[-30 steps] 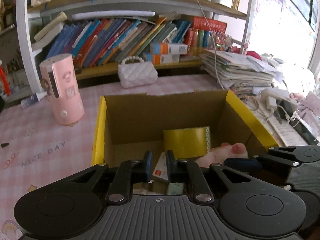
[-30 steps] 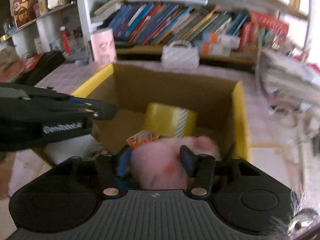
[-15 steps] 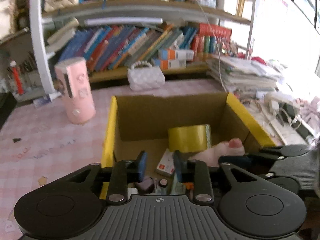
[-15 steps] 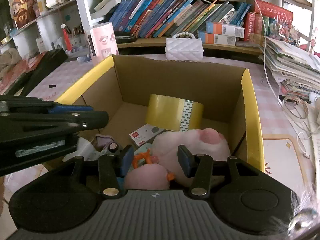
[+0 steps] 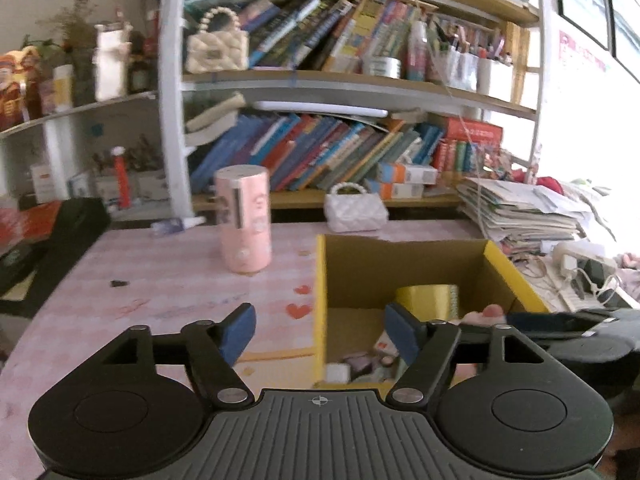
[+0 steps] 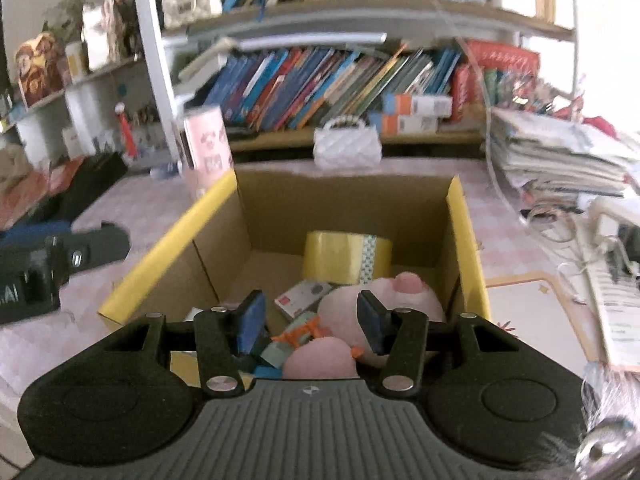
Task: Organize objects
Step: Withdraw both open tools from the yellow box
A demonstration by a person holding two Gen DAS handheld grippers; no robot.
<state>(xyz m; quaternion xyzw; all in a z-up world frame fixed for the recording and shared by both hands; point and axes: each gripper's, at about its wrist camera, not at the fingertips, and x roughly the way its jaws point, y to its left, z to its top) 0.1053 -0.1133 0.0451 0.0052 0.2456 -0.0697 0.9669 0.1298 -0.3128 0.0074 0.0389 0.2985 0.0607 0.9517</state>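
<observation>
Release step: both grippers, left gripper [image 5: 318,326] and right gripper [image 6: 310,316], are opening empty over the yellow-rimmed cardboard box [image 6: 460,216]. Next calls for fetching the pink cylindrical container [image 5: 243,218], far left on the tabletop [image 5: 160,280].

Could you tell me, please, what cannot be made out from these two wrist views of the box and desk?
- Left wrist view: the near floor of the cardboard box is hidden by the left gripper body; small items there are unreadable.
- Left wrist view: the pink plush shows only a sliver behind the right gripper.
- Right wrist view: the box's near corner is hidden behind the right gripper.
- Right wrist view: book titles are blurred.
</observation>
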